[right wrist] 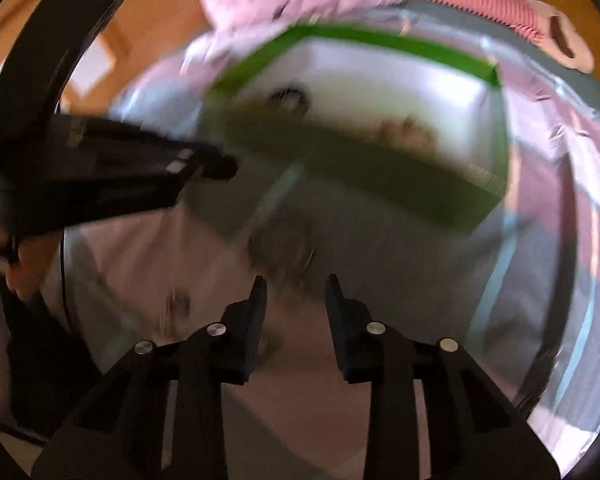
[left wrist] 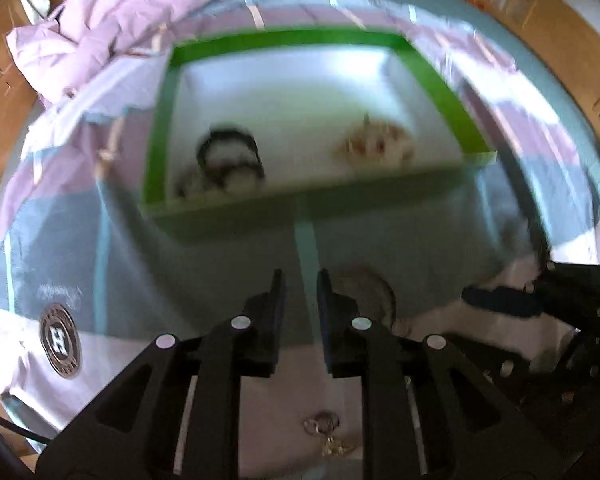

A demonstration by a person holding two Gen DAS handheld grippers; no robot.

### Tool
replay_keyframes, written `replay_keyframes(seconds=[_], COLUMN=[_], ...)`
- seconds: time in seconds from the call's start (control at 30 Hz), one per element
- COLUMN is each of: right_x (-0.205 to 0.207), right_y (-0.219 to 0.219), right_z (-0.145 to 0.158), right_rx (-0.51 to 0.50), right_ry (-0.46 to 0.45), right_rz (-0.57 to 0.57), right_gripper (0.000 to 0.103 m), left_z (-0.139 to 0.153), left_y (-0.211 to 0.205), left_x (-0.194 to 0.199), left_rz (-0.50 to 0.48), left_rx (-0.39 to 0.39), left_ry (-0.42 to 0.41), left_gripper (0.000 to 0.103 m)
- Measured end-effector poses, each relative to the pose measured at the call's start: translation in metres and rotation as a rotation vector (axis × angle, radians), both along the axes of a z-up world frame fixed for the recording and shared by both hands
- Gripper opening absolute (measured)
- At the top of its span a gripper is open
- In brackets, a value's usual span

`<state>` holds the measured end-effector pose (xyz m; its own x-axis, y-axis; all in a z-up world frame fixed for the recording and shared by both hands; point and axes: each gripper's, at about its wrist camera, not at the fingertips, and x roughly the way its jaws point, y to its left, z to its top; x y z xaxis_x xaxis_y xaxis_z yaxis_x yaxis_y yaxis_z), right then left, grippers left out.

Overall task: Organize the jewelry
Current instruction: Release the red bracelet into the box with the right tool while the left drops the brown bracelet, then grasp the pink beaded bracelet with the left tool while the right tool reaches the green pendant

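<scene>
Nearest the left wrist camera, small rings and a gold trinket (left wrist: pixel 327 436) are lying on the pale bedspread (left wrist: pixel 28 376). The left gripper (left wrist: pixel 301 286) is hanging slightly parted, grasping nothing. The right gripper (right wrist: pixel 296 290) is hanging released, wider, over a blurred grey heap (right wrist: pixel 286 254). Farther off, the green-rimmed tray (left wrist: pixel 444 92) is holding a dark bracelet (left wrist: pixel 230 156) at left and a pale beaded piece (left wrist: pixel 376 144) at right. A lilac quilt (left wrist: pixel 112 24) is lying beyond.

Matte black left hand-held gripper (left wrist: pixel 301 280) and right hand-held gripper (right wrist: pixel 296 286): wedge-shaped fingers (left wrist: pixel 274 300), round silver screws (left wrist: pixel 240 322), triangular cut-outs.
</scene>
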<state>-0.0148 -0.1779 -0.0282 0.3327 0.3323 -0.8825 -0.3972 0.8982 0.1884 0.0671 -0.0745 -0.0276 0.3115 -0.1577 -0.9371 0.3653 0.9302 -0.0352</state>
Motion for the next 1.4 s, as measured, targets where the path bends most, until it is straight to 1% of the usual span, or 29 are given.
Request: replay_keyframes(seconds=[0.07, 0.13, 0.2, 0.23, 0.3, 0.33, 0.37, 0.43, 0.47, 0.5, 0.57, 0.63, 0.7, 0.77, 0.83, 0.93, 1.03, 1.07, 1.1, 1.2, 1.23, 1.37, 1.4], right_x=[-0.010, -0.015, -0.017, -0.017, -0.015, -0.013, -0.011, -0.008, -0.007, -0.006, -0.004, -0.002, 0.003, 0.009, 0.010, 0.011, 0.012, 0.008, 0.013, 0.010, 0.011, 0.012, 0.011], right_y=[0.011, 0.020, 0.029, 0.032, 0.035, 0.034, 0.032, 0.027, 0.025, 0.023, 0.021, 0.017, 0.011, 0.002, -0.001, 0.000, -0.001, -0.001, 0.000, -0.003, -0.004, -0.001, 0.001], right_z=[-0.011, -0.018, -0.026, -0.029, -0.034, -0.036, -0.036, -0.037, -0.037, -0.038, -0.036, -0.032, -0.031, -0.033, -0.034, -0.036, -0.036, -0.037, -0.039, -0.039, -0.040, -0.043, -0.043], right_rx=[-0.014, -0.030, -0.052, -0.066, -0.101, -0.110, -0.106, -0.113, -0.118, -0.119, -0.117, -0.138, -0.137, -0.130, -0.136, -0.135, -0.139, -0.140, -0.140, -0.141, -0.142, -0.151, -0.153], right_ry=[0.031, 0.046, 0.060, 0.065, 0.064, 0.065, 0.069, 0.070, 0.070, 0.070, 0.059, 0.030, 0.020, 0.031, 0.032, 0.034, 0.034, 0.033, 0.033, 0.033, 0.034, 0.026, 0.023], right_rz=[0.045, 0.075, 0.102, 0.109, 0.109, 0.096, 0.087, 0.065, 0.053, 0.042, 0.023, -0.008, -0.051, -0.080, -0.098, -0.099, -0.094, -0.095, -0.096, -0.100, -0.102, -0.086, -0.081], right_gripper=[0.031, 0.032, 0.032, 0.032, 0.032, 0.032, 0.032, 0.032, 0.032, 0.030, 0.029, 0.028, 0.028, 0.028, 0.028, 0.028, 0.030, 0.030, 0.031, 0.041, 0.041, 0.041, 0.037], left_z=[-0.015, -0.025, -0.033, -0.036, -0.045, -0.049, -0.053, -0.053, -0.052, -0.050, -0.046, -0.040, -0.035, -0.034, -0.034, -0.040, -0.049, -0.051, -0.053, -0.057, -0.057, -0.060, -0.060], left_y=[-0.002, -0.001, 0.001, 0.002, 0.004, 0.004, 0.005, 0.008, 0.009, 0.012, 0.018, 0.027, 0.033, 0.038, 0.040, 0.041, 0.033, 0.030, 0.028, 0.020, 0.019, 0.010, 0.008], left_x=[-0.005, -0.004, -0.002, -0.001, 0.001, 0.001, 0.002, 0.002, 0.004, 0.005, 0.008, 0.011, 0.013, 0.015, 0.015, 0.014, 0.014, 0.014, 0.014, 0.013, 0.013, 0.009, 0.009], left_rz=[0.001, 0.015, 0.035, 0.046, 0.057, 0.058, 0.060, 0.065, 0.068, 0.077, 0.103, 0.134, 0.150, 0.154, 0.152, 0.145, 0.134, 0.130, 0.124, 0.108, 0.103, 0.090, 0.087], left_rx=[0.010, -0.005, -0.033, -0.047, -0.062, -0.054, -0.041, -0.046, -0.052, -0.057, -0.048, -0.044, -0.042, -0.061, -0.054, -0.015, 0.014, 0.025, 0.036, 0.053, 0.060, 0.078, 0.082], left_ry=[0.040, 0.077, 0.107, 0.122, 0.156, 0.165, 0.169, 0.165, 0.167, 0.167, 0.149, 0.117, 0.098, 0.101, 0.096, 0.103, 0.115, 0.115, 0.116, 0.108, 0.103, 0.090, 0.088], left_gripper=[0.017, 0.019, 0.027, 0.028, 0.028, 0.028, 0.025, 0.020, 0.013, 0.010, 0.010, 0.010, 0.010, 0.010, 0.010, 0.010, 0.010, 0.012, 0.015, 0.022, 0.023, 0.023, 0.023])
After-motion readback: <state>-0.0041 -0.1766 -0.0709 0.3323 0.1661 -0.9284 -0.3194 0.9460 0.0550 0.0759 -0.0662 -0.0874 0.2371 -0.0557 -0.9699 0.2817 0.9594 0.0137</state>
